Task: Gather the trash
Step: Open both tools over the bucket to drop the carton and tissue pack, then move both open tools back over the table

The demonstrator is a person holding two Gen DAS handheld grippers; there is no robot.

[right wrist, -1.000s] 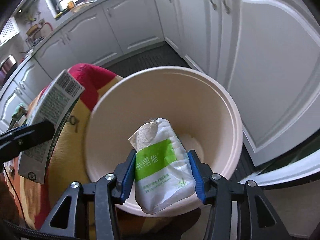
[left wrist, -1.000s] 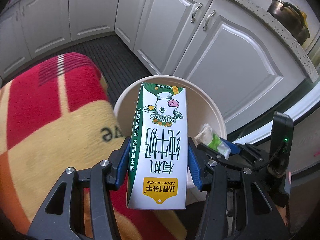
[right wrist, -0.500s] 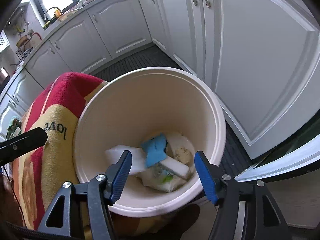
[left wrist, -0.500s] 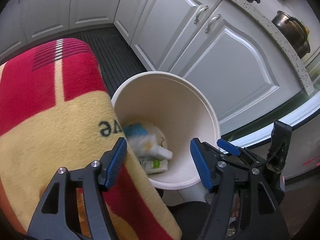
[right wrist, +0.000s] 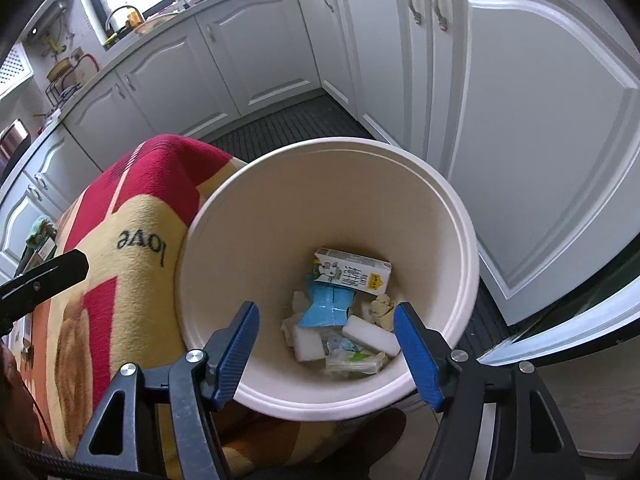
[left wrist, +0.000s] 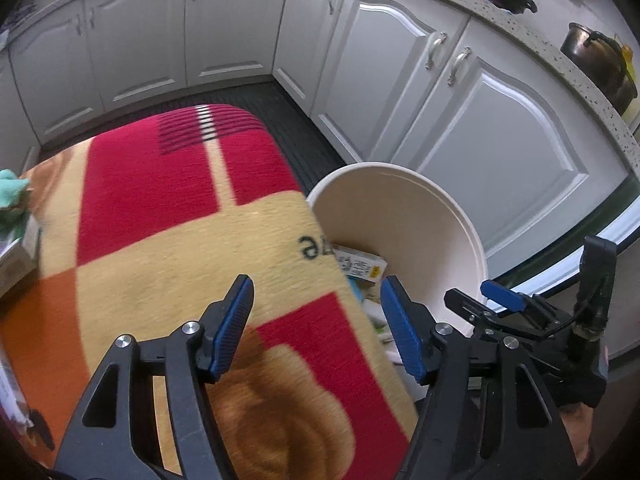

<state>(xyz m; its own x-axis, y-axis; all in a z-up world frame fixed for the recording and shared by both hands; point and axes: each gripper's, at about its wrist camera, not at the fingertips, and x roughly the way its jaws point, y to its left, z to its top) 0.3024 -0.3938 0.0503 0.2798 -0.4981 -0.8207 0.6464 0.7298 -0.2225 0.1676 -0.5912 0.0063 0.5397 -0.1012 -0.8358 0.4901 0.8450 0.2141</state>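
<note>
Both claws are released and carry nothing. The right claw (right wrist: 326, 344) hangs over the near rim of the cream bin (right wrist: 460, 216), its blue pads spread wide. Down in the bin lies the milk carton (right wrist: 354, 276) on its side, resting on a blue wrapper (right wrist: 330, 306), with white sponge blocks (right wrist: 370, 334), a crumpled tissue (right wrist: 382, 308) and a tissue pack (right wrist: 352, 360) around it. The left claw (left wrist: 316, 330) hovers over the red and yellow blanket (left wrist: 168, 240) on the tabletop, just beside the bin (left wrist: 440, 208).
</note>
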